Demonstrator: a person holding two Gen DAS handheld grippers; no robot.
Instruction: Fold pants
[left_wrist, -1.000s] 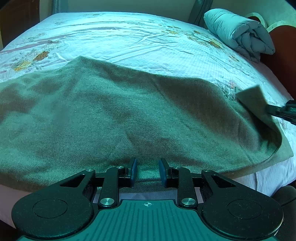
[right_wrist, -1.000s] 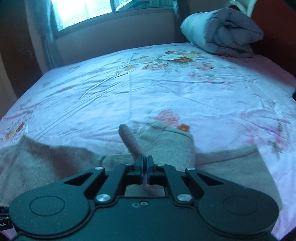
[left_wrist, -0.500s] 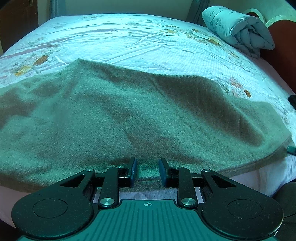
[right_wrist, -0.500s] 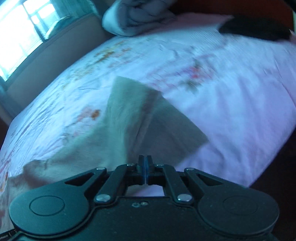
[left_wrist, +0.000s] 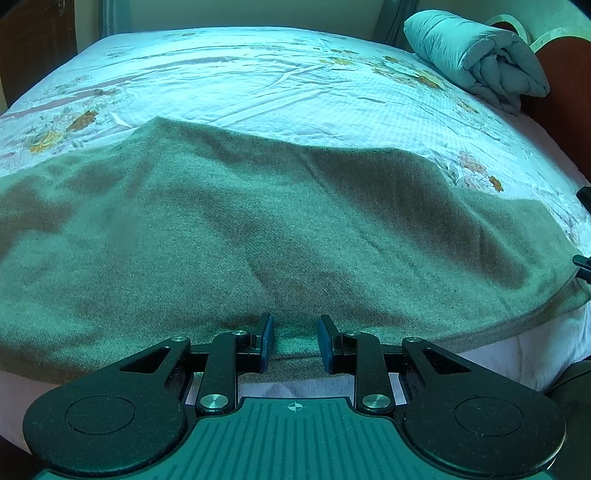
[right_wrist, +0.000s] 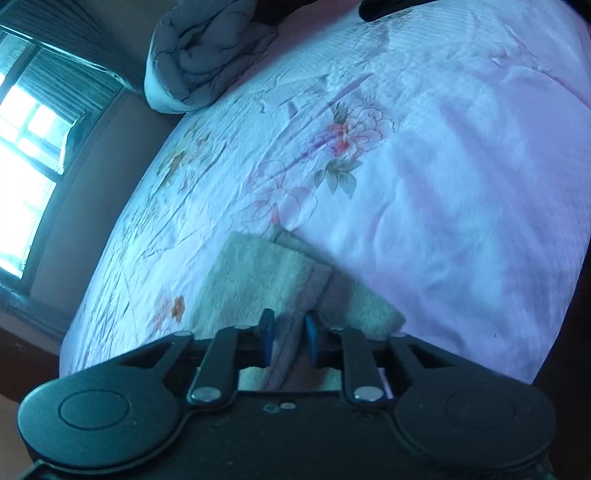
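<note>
Left gripper (left_wrist: 293, 341): jaws a little apart, standing over the near edge of the pants (left_wrist: 258, 236); cloth lies between the pads, but whether they press on it cannot be told.
Right gripper (right_wrist: 287, 338): jaws have just been opening; a ridge of cloth at the pants' right end (right_wrist: 273, 280) stands between the pads, no longer clamped.
Pants, place: spread flat on the near half of the bed (left_wrist: 258, 81), the near edge close to the bed's near side.
Pants, long axis: runs left to right across the bed; one end lies at the right, by the right gripper, the other runs out of view at the left.
Done, by judgement: a first fold looks laid, since a second layer shows under the right end and along the near edge.
Left, by judgement: shortening folds along the length, then smoothing.
Duvet (left_wrist: 476, 62): rolled, far right corner, well apart from the pants.
Window (right_wrist: 26, 155): far left in the right view.
</note>
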